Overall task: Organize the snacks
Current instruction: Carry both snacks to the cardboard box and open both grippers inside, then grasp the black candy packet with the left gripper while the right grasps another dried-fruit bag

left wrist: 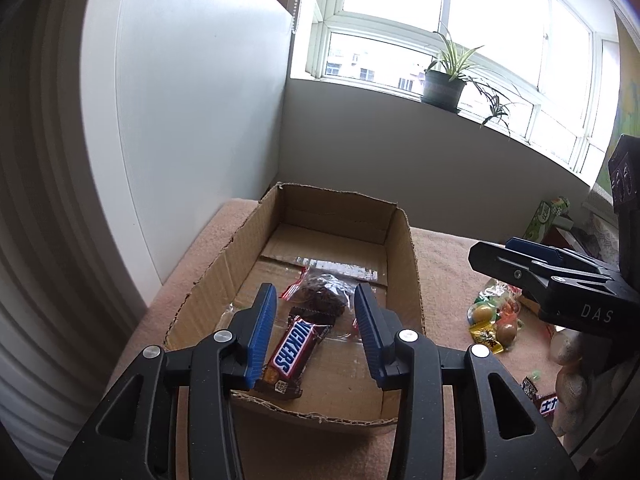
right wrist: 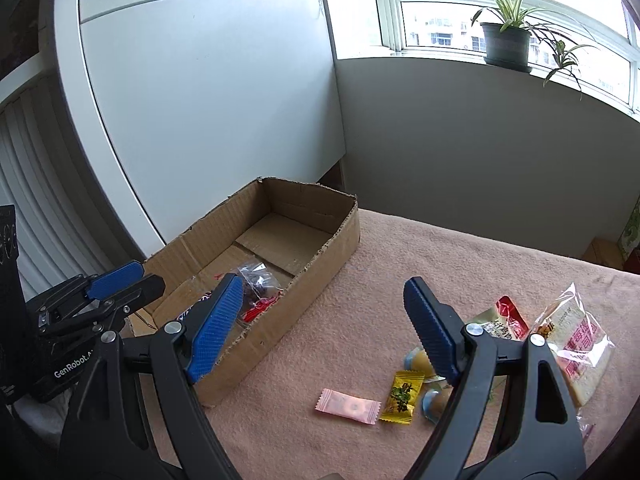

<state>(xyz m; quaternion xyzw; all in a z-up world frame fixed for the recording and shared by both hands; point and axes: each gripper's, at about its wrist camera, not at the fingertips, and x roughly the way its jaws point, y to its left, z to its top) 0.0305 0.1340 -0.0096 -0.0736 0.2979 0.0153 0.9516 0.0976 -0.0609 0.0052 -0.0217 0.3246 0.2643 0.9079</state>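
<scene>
Both empty: left gripper (left wrist: 316, 320) jaws part-open above the Snickers bar (left wrist: 290, 350), right gripper (right wrist: 324, 328) wide apart.

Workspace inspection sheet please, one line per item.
Surface: pink cloth over the table.
Job's things: cardboard box holds a Snickers bar and a clear bag of dark snacks; pink candy, yellow candy and bread packet lie outside it.
Clutter: nothing seen.
Grippers: left gripper over the box, jaws apart, nothing held; right gripper open, empty.
Cables: nothing seen.
Surroundings: potted plant on the windowsill.
</scene>
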